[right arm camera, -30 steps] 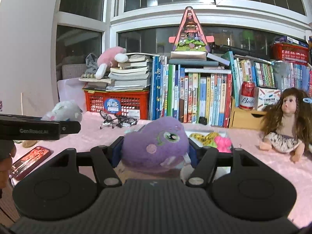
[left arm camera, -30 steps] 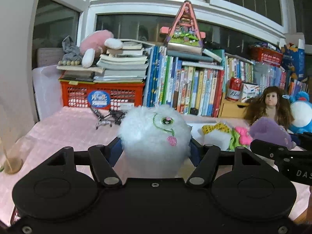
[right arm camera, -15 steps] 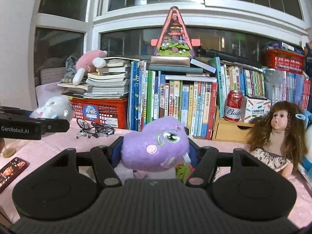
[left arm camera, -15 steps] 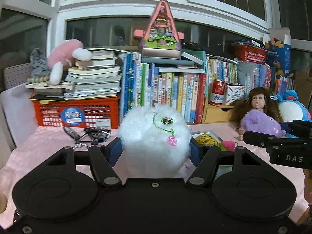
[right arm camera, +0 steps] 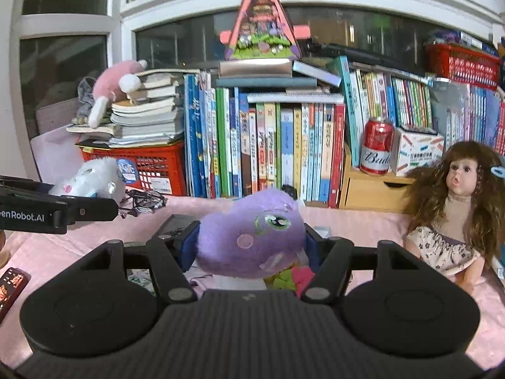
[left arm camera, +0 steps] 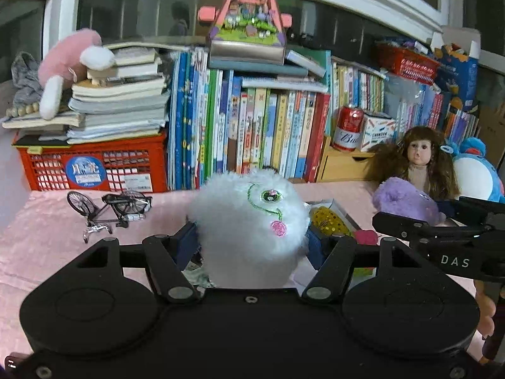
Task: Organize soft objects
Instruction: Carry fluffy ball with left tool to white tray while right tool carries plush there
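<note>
My left gripper (left arm camera: 251,240) is shut on a fluffy white plush toy (left arm camera: 249,224) with a green eye, held above the pink table. My right gripper (right arm camera: 251,246) is shut on a purple plush toy (right arm camera: 249,233). The purple toy also shows at the right of the left wrist view (left arm camera: 405,200), and the white toy at the left of the right wrist view (right arm camera: 91,180). A shallow box (left arm camera: 328,213) with yellow and pink soft items lies on the table just beyond and below both grippers.
A row of books (left arm camera: 252,132), a red crate (left arm camera: 91,165) under stacked books with a pink plush (left arm camera: 68,63), a model bicycle (left arm camera: 110,205), a doll (right arm camera: 457,205), a blue plush (left arm camera: 476,170), a red can (right arm camera: 377,147) and a phone (right arm camera: 11,284) surround the table.
Both grippers have moved forward toward the books and a little to the right with their toys still held. The box of soft items now sits lower, partly under the grippers.
</note>
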A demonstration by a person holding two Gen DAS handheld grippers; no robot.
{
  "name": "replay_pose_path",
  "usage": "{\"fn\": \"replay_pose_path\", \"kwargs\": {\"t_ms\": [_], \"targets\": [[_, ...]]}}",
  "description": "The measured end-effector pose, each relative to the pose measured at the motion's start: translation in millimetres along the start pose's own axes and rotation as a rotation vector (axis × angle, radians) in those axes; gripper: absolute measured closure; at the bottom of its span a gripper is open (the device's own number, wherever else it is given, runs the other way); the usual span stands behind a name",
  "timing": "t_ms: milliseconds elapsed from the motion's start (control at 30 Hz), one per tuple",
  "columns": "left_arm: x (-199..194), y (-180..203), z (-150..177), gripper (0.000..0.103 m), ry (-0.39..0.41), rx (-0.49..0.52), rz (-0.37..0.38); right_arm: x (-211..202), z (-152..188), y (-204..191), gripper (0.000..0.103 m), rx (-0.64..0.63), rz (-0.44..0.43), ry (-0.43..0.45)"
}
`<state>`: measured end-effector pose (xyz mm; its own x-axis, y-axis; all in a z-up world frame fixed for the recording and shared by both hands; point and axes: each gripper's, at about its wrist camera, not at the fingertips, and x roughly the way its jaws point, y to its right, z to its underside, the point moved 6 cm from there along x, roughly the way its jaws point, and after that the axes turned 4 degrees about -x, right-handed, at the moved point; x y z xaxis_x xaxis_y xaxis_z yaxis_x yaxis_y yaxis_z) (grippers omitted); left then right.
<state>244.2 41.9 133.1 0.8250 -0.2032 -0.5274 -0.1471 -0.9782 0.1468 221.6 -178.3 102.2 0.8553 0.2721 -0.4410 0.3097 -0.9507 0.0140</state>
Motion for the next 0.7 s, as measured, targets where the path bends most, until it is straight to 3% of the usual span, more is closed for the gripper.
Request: {"fn": "replay_pose_path", "kwargs": {"t_ms": [333,700], "targets": [[59.7,3.4,-4.5,0.037,-0.135,-0.009,-0.010,52.6,-3.3,27.0,0.035,0.126,-0.012,-0.140],[113.2,5.0,6.3,0.037,-0.255,-0.029,-0.018,94.7,11.8,43.1,0.033,0.214,-0.017,-0.235]]}}
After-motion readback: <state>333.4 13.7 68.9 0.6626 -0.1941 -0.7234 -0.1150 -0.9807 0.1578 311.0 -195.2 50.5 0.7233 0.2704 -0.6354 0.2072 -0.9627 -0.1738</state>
